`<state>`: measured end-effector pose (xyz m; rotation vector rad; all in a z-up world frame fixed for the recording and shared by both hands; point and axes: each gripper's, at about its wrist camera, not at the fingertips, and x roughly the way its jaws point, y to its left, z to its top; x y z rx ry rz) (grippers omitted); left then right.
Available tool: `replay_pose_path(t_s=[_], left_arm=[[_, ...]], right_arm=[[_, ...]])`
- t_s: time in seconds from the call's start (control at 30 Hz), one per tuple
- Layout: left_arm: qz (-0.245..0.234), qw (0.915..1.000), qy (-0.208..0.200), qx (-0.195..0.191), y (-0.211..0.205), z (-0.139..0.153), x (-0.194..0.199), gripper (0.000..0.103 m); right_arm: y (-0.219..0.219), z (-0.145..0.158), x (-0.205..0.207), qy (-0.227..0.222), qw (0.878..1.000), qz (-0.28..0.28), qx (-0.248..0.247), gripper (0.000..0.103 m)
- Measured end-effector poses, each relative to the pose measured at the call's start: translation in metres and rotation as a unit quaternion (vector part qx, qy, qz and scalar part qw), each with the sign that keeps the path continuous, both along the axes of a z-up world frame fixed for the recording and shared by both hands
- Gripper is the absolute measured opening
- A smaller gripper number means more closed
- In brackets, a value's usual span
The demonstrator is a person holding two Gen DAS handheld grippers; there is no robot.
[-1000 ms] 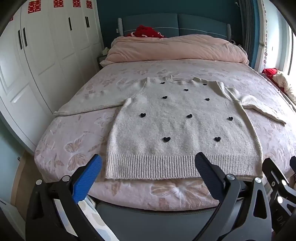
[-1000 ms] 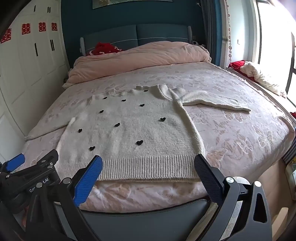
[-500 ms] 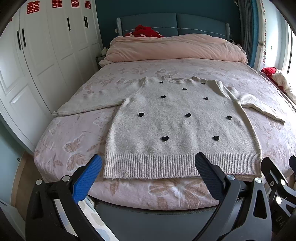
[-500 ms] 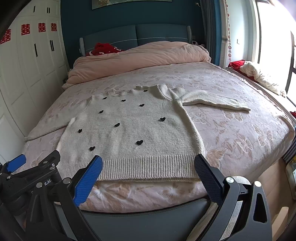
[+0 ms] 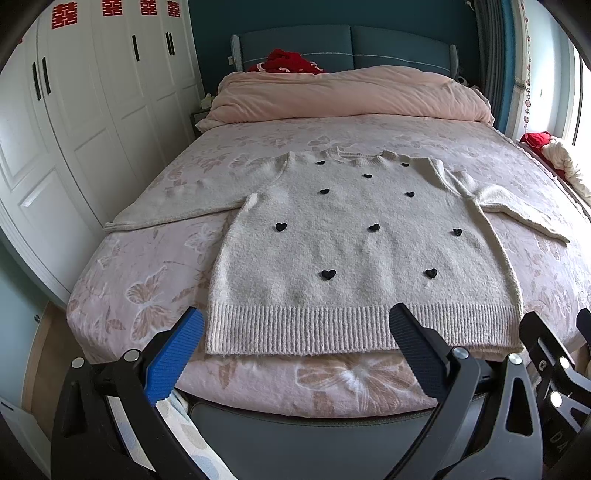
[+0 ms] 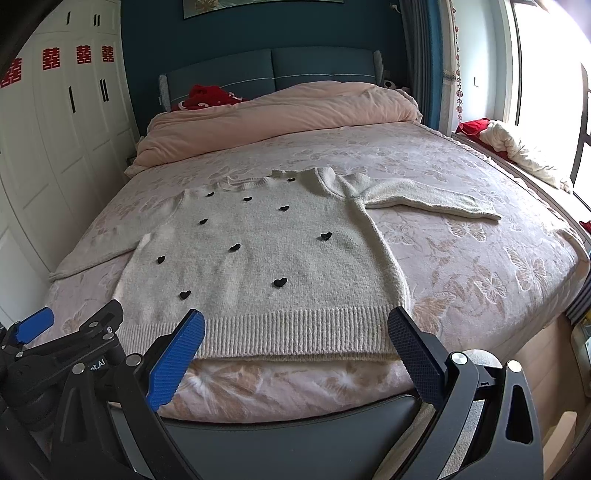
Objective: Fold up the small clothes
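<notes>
Left tongs [image 5: 295, 354] and right tongs [image 6: 295, 354], both spread apart and empty, have edged slightly nearer the sweater [image 5: 354, 251] lying flat mid-frame on the bed [image 5: 155, 273]; folding apparently not begun.

The sweater [image 5: 362, 251] is pale cream-grey, dotted with small black hearts [image 5: 328, 274], with a ribbed band along its near hem. The bedspread [image 6: 480, 258] under it is pink with a pale butterfly pattern. The far quilt [image 5: 347, 96] is plain peach-pink; the headboard [image 5: 369, 44] is teal-blue. On the left, the white wardrobe [image 5: 92, 110] carries red paper symbols [image 5: 64, 16]. Each gripper has one blue pad [image 5: 173, 356] and one black.
</notes>
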<state>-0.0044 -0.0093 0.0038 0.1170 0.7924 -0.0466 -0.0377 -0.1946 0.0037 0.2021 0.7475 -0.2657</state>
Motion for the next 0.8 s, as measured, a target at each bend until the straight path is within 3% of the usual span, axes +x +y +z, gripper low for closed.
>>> replay_pose_path(t_s=[0.8], left_arm=[[-0.004,1.0,0.0,0.004,-0.0054,-0.0067,-0.0042,0.098]], right_arm=[[-0.0003,-0.001,0.0001,0.001,1.0,0.001,0.001,0.098]])
